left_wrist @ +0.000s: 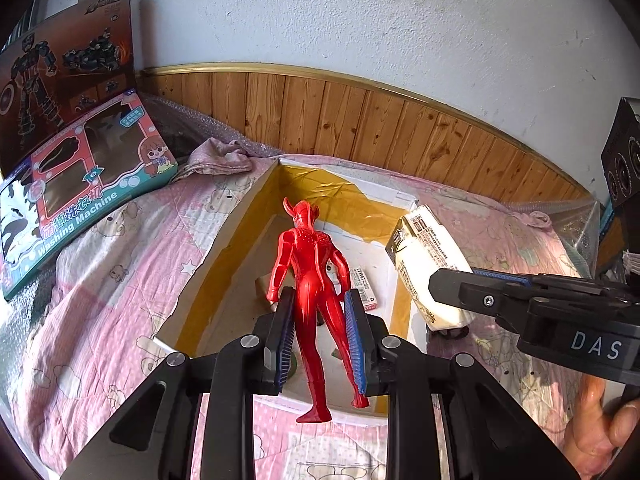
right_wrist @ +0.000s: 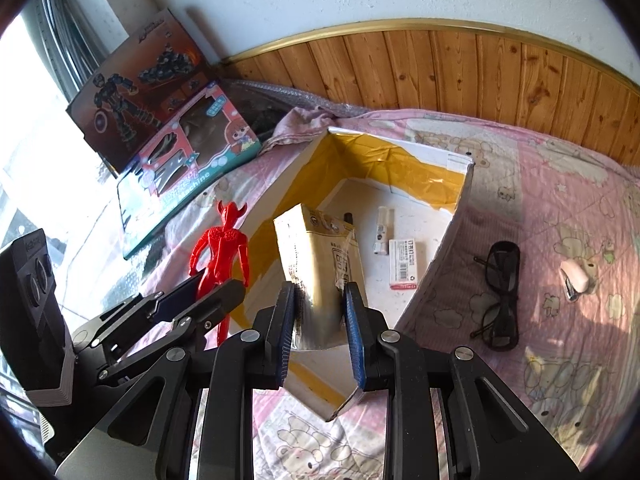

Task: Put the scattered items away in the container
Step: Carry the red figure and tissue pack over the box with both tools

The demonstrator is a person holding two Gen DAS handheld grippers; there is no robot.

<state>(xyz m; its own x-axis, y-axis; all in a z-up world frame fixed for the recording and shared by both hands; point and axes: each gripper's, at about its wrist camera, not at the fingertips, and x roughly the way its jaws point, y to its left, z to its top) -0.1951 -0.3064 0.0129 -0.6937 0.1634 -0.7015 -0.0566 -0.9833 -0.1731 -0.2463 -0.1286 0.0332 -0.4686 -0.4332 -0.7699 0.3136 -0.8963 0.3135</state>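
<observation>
Pink bedding under a wood-panelled wall carries an open box [left_wrist: 236,240], its inside lined with yellow tape, lying straight ahead of the left tongs [left_wrist: 320,300]. Seen from the left wrist, those tongs are clenched on a red figure [left_wrist: 312,280] at hip level, head pointing away and feet trailing back over the box's near rim, so the toy appears poised above the opening for a drop. Beyond and below the figure, on the box floor, lies a small red-and-white carton [left_wrist: 366,286]. To the right of these tongs, the right tongs [left_wrist: 452,286] reach in from the side, gripping a cream pouch [left_wrist: 428,256] over the box's right wall. Two toy cartons [left_wrist: 80,184] lean far off to the left, apparently not part of the job.

From the right wrist, the right tongs [right_wrist: 320,292] pinch the pouch [right_wrist: 320,256] by its lower end, so it stands upright above the box's [right_wrist: 460,216] near corner, likely aimed at the bare floor inside. Ahead of the tongs, past the pouch, the carton [right_wrist: 402,264] and a small white tube [right_wrist: 382,232] already lie in the box. Left of them, the left tongs [right_wrist: 212,284] hold the figure [right_wrist: 220,252]. Out to the right, on the bedding, glasses [right_wrist: 498,296] and a small pale object [right_wrist: 574,276] wait outside the box.
</observation>
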